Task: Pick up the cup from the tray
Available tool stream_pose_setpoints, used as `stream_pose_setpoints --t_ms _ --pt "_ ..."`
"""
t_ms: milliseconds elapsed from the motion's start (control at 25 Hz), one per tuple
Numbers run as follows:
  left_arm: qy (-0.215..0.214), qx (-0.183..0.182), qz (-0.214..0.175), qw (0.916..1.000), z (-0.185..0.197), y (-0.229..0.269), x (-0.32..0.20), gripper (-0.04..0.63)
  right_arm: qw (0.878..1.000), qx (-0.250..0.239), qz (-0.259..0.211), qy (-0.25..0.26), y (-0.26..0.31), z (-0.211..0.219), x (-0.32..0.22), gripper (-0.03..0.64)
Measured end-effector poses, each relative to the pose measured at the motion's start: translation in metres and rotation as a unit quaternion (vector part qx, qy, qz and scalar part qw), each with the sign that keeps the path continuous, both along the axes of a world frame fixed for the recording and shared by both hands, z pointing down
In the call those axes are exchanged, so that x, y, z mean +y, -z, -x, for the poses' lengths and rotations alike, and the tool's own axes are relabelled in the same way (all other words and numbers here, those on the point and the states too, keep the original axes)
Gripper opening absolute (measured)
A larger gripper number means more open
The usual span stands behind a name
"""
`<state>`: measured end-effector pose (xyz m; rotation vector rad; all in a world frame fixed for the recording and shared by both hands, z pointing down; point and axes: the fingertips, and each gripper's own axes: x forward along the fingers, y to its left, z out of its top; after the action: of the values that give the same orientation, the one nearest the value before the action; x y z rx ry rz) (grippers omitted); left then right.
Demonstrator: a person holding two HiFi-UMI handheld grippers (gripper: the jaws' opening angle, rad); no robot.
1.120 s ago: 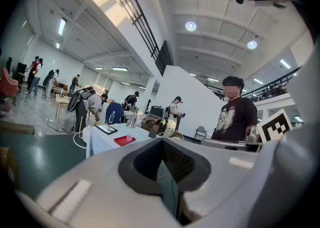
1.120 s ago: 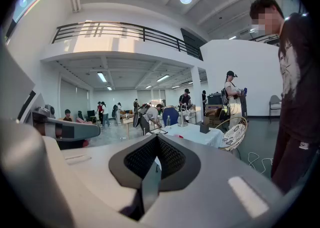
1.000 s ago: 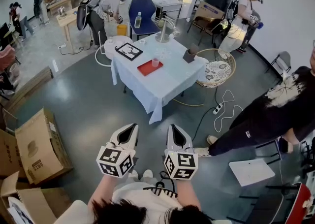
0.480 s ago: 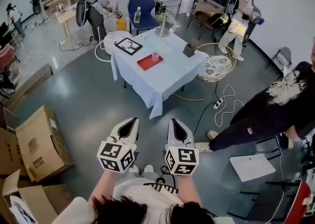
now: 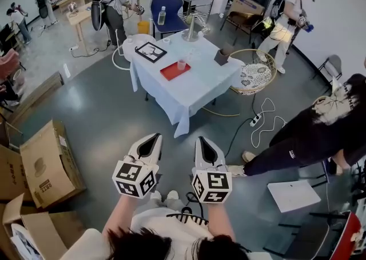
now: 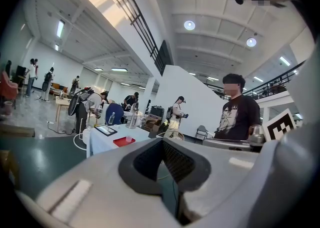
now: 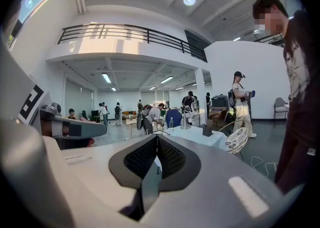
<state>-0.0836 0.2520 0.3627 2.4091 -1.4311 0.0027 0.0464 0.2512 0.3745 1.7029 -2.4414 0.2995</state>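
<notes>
**Both hand-held grippers closed and empty, cup far off on its tray**

At your far left, cardboard boxes (image 5: 43, 164) sit on the grey floor (image 5: 103, 122), one of them with its flaps open.

Your left hand-held gripper (image 5: 152, 141) is raised in front of your chest and points away from you. Its own view shows the two jaws together with nothing between them.

Well beyond it, in the middle of the room, is the surface (image 5: 194, 90), draped in a white cloth. A framed picture (image 5: 151, 52) lies flat on its far left corner. Just right of that is the red tray (image 5: 171, 72), and the cup (image 5: 182, 65) stands upright on the tray's far right part. The cup is small and clear, and I cannot tell whether it holds anything. It is well apart from both hand-held grippers. Farther right on the cloth, a dark box (image 5: 221, 57) stands near the edge. Behind the surface is a blue chair (image 5: 166, 10) with a bottle (image 5: 161, 16) on its seat.

Your right hand-held gripper (image 5: 203, 143) is level with the left one and just beside it, without touching. Its jaws are also pressed together and hold nothing.

To the right of the surface is a round basket chair (image 5: 251, 76), and a white cable (image 5: 264, 122) loops across the floor near it. At the far right, a person (image 5: 317, 130) in black clothes stands near you.
</notes>
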Motion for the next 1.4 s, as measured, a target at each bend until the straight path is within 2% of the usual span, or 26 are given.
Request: stream_pose_setpoints --t_ms 360,520,840,920,1080,1400 --pt "0.019 -0.007 0.002 0.9998 -0.006 0.000 -0.015 0.000 1.000 -0.018 0.010 0.013 -0.001 -0.017 -0.022 0.032" --pt "0.034 -0.015 -0.002 0.9993 -0.009 -0.002 -0.023 0.000 1.000 -0.008 0.015 0.020 -0.007 -0.025 -0.033 0.034" --pt "0.048 -0.008 -0.001 0.9988 -0.003 -0.002 -0.048 0.000 1.000 -0.005 0.013 0.024 -0.010 -0.024 -0.060 0.034" --pt "0.045 -0.013 -0.005 0.9989 -0.004 -0.002 -0.057 0.000 1.000 -0.005 0.008 0.021 -0.010 -0.025 -0.070 0.034" --pt "0.033 -0.048 -0.015 0.9982 -0.011 -0.006 -0.075 0.002 1.000 0.001 0.001 0.017 -0.009 -0.024 -0.091 0.034" --pt "0.004 -0.041 -0.010 0.9991 -0.017 -0.012 -0.132 0.000 1.000 0.014 -0.001 0.001 -0.008 -0.018 -0.141 0.034"
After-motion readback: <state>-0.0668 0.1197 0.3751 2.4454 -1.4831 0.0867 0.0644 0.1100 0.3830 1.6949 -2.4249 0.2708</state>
